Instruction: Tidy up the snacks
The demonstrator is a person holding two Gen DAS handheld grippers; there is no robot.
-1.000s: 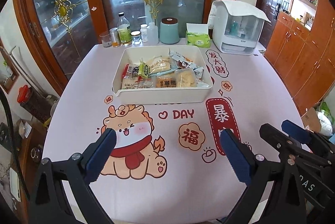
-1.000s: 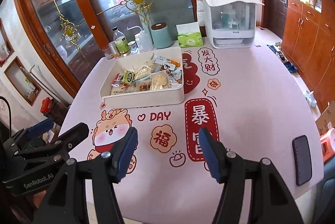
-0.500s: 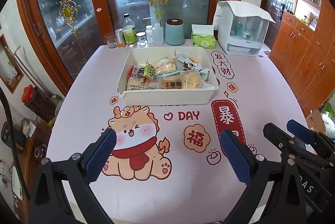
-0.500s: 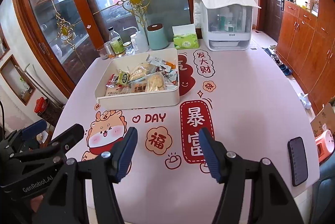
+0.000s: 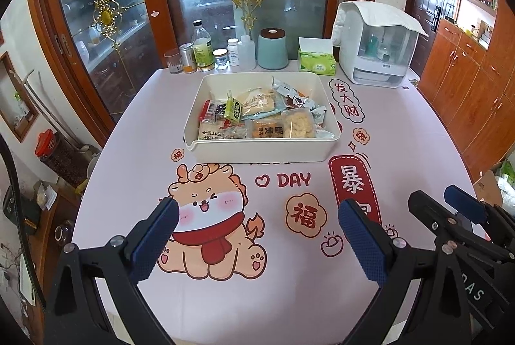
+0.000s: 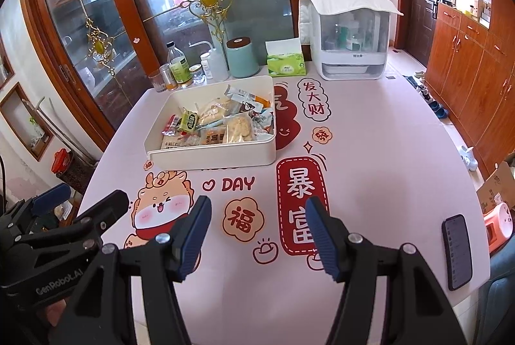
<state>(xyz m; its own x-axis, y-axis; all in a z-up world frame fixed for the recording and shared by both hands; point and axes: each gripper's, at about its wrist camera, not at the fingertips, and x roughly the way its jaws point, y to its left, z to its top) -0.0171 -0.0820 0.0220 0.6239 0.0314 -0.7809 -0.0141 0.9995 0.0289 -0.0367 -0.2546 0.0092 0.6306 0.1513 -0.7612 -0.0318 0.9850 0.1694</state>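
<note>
A white tray full of wrapped snacks sits on the far half of the tabletop, just in front of a row of bottles, a teal canister and a tissue box. The left hand-held gripper hovers over the near edge, jaws spread wide and empty. The right hand-held gripper hangs beside it, likewise wide apart (nothing held). A phone lies near the right edge.

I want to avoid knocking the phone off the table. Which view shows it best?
The right wrist view: the phone lies flat near the table's right edge. The left wrist view does not show it.
</note>
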